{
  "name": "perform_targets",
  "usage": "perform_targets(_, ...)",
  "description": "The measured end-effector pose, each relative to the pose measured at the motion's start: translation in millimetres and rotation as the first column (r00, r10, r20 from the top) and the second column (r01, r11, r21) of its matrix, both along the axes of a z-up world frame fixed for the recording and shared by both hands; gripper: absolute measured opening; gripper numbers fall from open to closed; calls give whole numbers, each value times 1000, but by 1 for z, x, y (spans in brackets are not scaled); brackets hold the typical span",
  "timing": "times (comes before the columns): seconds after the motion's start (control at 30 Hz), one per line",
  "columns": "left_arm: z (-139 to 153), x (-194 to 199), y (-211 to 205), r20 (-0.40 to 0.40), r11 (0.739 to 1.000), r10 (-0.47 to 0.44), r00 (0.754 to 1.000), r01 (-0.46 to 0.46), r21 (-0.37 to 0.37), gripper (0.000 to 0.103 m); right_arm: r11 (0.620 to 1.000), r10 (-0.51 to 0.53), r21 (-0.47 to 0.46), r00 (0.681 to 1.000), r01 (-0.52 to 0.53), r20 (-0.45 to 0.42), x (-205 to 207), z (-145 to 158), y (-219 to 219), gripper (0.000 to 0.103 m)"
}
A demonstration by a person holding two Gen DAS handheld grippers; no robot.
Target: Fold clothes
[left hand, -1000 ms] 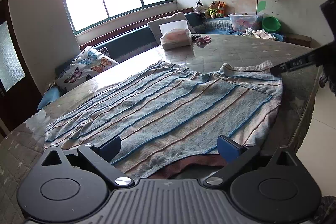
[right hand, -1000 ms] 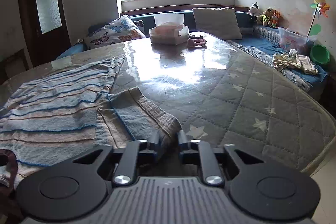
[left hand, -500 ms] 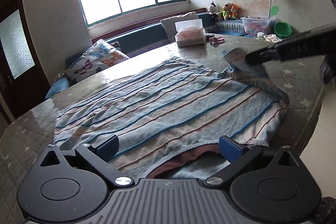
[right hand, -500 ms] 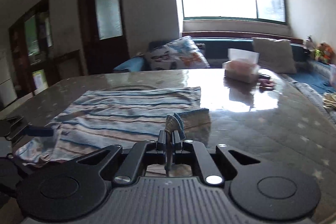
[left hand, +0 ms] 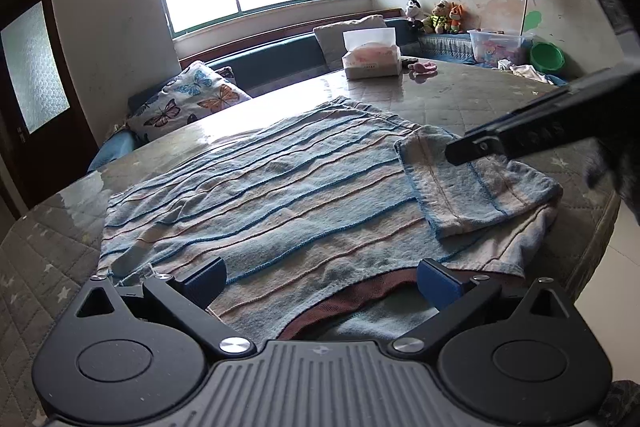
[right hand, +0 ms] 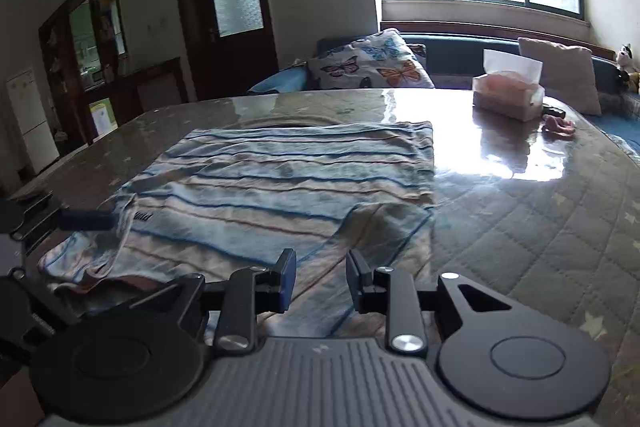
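- Right now the right gripper has its fingers parting; nothing is pinched between them, and the folded sleeve lies flat just under and ahead of them.
- Judging by that, the step in hand is letting go of the sleeve after laying it inward over the body of the striped shirt. To do it well, let the fingers spread fully before lifting, and draw the gripper straight up and back so no knit catches on a pad and drags the fold open.
- Across the shirt, the left gripper hovers with its fingers wide apart and empty, at the collar end near the worktop's near edge. It could press the collar lightly while the right one leaves, which would keep the cloth from sliding.
- The shirt itself lies spread flat, collar toward the near edge and hem toward the far edge, with the folded sleeve on its side nearer the right-hand edge.
- The opposite sleeve looks bunched and not yet folded; it seems the natural next fold, best taken at its cuff.
- Beyond, a tissue box and a small pink item sit well clear at the far edge.
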State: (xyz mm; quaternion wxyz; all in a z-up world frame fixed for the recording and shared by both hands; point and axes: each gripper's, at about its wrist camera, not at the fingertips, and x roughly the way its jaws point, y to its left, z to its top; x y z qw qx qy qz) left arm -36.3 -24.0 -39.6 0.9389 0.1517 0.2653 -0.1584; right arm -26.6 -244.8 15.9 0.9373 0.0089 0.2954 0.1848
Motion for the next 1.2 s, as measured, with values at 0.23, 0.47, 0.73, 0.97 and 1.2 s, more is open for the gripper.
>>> perform_targets(0.23,0,1,2,-12,1000,16,1000,-16,-3,103,999,-15,-51,999,13,-49,52,-13,-3,41)
perform_targets(0.47,8,-1,13,2,999,43,999,-43,-13,103,997,-14,-72,999,11,-48,68,-22,3,57)
perform_targets(0.73,23,0,40,47,991,130,990,-129,-34,103,994,5,-109,999,-10,-41,64,-18,4,70)
perform_targets(0.97,31,-2,86,70,963,271,960,-270,-27,103,984,50,-173,999,-51,-13,17,-12,3,79)
perform_targets(1.2,20,-12,126,36,919,393,919,-394,20,103,958,89,-273,996,-84,5,-15,-21,9,82)
